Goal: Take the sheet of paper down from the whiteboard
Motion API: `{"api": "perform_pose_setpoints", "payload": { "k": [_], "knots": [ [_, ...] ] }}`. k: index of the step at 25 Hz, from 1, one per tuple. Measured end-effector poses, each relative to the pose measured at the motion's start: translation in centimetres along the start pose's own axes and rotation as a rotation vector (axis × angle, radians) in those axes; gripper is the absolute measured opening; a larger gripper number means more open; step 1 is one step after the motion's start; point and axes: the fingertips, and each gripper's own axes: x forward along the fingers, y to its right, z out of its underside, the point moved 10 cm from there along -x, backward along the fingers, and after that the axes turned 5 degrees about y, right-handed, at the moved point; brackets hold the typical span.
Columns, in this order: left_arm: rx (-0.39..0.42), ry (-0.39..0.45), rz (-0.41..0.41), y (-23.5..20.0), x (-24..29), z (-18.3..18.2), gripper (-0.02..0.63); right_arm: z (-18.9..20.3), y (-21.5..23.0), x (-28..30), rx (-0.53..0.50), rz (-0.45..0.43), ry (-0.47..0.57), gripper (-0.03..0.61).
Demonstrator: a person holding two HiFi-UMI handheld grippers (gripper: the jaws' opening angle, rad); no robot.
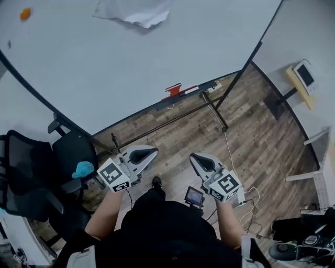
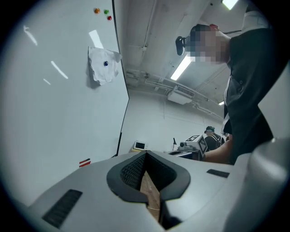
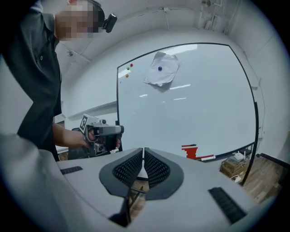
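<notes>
One paper [image 1: 137,11], crumpled, up on the whiteboard [image 1: 131,68], pinned by one blue magnet [image 2: 106,64]. Three spare magnets [image 2: 103,12] near the board's top corner (orange, green, red). Two grippers, left gripper [image 1: 151,152] and right gripper [image 1: 196,157]: fingers closed on both, nothing between them, held low over the floor [image 1: 251,131], well apart from the paper.

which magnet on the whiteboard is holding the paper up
The blue magnet, on the crumpled paper; the orange magnet, green magnet and red magnet sit on bare whiteboard above.
</notes>
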Motion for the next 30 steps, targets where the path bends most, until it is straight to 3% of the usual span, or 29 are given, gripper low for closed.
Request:
{"api": "perform_pose_setpoints", "payload": {
  "k": [7,12,15,19,25,28,30],
  "knots": [
    [0.131,0.004,-0.045,-8.3,2.5,-6.1,0.011,-4.6,4.2,8.1,-0.071,-0.032,0.08,0.021],
    [0.254,0.035,-0.105,-10.8,4.0,-10.9,0.011,-8.4,7.5,10.8,-0.12,-0.081,0.15,0.021],
    [0.404,0.05,-0.152,-11.8,5.4,-15.4,0.011,-12.9,9.8,13.0,-0.207,-0.142,0.253,0.021],
    [0.665,-0.003,-0.247,-11.2,7.8,-22.6,0.011,-20.7,12.3,14.9,-0.352,-0.194,0.384,0.021],
    [1.062,-0.101,-0.385,-9.8,11.9,-31.9,0.014,-32.3,15.6,15.5,-0.636,-0.149,0.56,0.021],
    [1.184,-0.134,-0.48,-9.6,14.2,-34.3,0.015,-36.7,16.4,16.0,-0.718,-0.149,0.609,0.021],
    [1.223,-0.154,-0.523,-9.9,15.5,-35.7,0.02,-39.2,16.4,16.9,-0.766,-0.172,0.642,0.021]
  ]
}}
